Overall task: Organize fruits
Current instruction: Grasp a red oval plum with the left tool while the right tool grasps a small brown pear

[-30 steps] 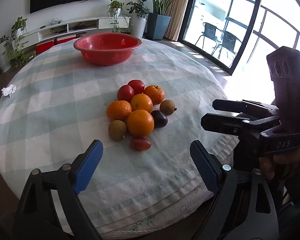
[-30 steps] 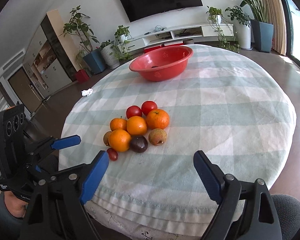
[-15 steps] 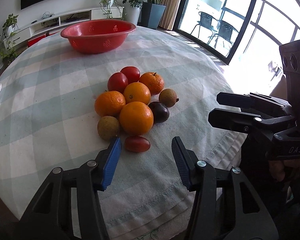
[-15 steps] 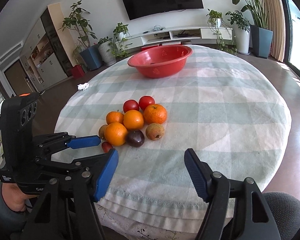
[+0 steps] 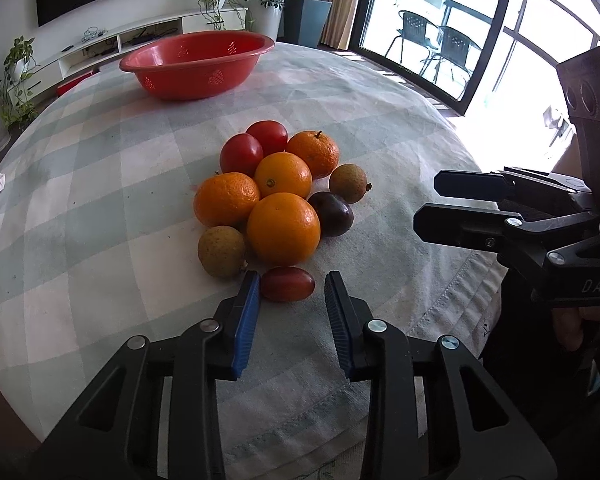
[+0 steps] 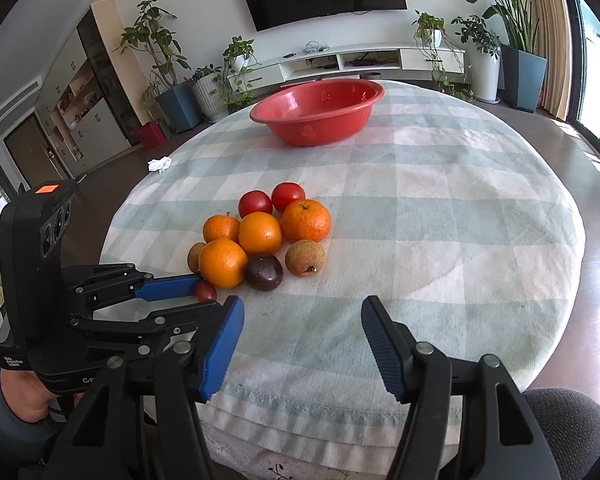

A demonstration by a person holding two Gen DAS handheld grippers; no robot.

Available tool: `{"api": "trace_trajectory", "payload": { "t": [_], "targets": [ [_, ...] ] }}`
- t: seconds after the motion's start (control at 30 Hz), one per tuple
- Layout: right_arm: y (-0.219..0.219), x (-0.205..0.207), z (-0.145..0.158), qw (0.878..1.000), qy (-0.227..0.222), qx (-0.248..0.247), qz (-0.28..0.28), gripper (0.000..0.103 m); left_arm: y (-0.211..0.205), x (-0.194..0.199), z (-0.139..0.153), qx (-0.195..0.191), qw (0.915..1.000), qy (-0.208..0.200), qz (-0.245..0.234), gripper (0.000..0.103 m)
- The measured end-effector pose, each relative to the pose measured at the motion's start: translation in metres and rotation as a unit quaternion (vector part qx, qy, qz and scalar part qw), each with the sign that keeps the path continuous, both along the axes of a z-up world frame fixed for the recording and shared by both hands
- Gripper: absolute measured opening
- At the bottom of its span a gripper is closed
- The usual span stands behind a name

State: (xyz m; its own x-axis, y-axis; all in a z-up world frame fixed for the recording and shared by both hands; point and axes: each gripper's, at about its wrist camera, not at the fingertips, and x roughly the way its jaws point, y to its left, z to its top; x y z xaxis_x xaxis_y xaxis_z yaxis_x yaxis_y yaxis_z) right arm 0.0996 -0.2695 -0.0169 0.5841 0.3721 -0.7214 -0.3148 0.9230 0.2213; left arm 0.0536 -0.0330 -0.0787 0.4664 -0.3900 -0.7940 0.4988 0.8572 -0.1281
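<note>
Left gripper [image 5: 292, 286] jaws apart, straddling small oblong dark-red fruit [image 5: 287, 284], left pad touching it or nearly. Right gripper [image 6: 302, 316] spread wide, holding nothing. Fruit cluster beyond on checked tablecloth [image 5: 100, 208]. Red perforated plastic bowl [image 5: 196, 65] farthest.

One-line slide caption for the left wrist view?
Open left gripper straddles a small oblong red tomato at the fruit pile's near edge; red plastic bowl beyond.

Black left gripper [image 5: 291, 280] with blue ribbed pads [image 5: 247, 322], silver screws, perhaps grey sleeve
</note>
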Motion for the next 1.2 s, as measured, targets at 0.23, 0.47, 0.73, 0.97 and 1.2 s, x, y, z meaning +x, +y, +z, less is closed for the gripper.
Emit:
{"api": "trace_trajectory", "payload": {
  "t": [0.23, 0.47, 0.73, 0.97, 1.2],
  "targets": [
    [0.009, 0.015, -0.004, 1.0, 0.001, -0.024, 0.014, 0.064, 0.006, 0.0, 0.0, -0.009, 0.9999, 0.001, 0.007, 0.028],
    [0.016, 0.031, -0.007, 0.999, 0.004, -0.044, 0.028, 0.063, 0.007, 0.0, 0.0, -0.014, 0.9999, 0.001, 0.007, 0.027],
    [0.017, 0.051, -0.009, 0.999, 0.02, -0.033, 0.032, 0.049, 0.008, 0.0, -0.001, -0.015, 0.9999, -0.001, 0.005, 0.026],
    [0.02, 0.056, -0.014, 0.998, 0.029, -0.037, 0.04, 0.039, 0.007, 0.0, -0.001, -0.015, 0.9999, -0.002, 0.004, 0.025],
    [0.021, 0.056, -0.014, 0.998, 0.031, -0.035, 0.047, 0.031, 0.008, 0.0, 0.0, -0.018, 0.9998, -0.001, 0.004, 0.025]
  ]
}}
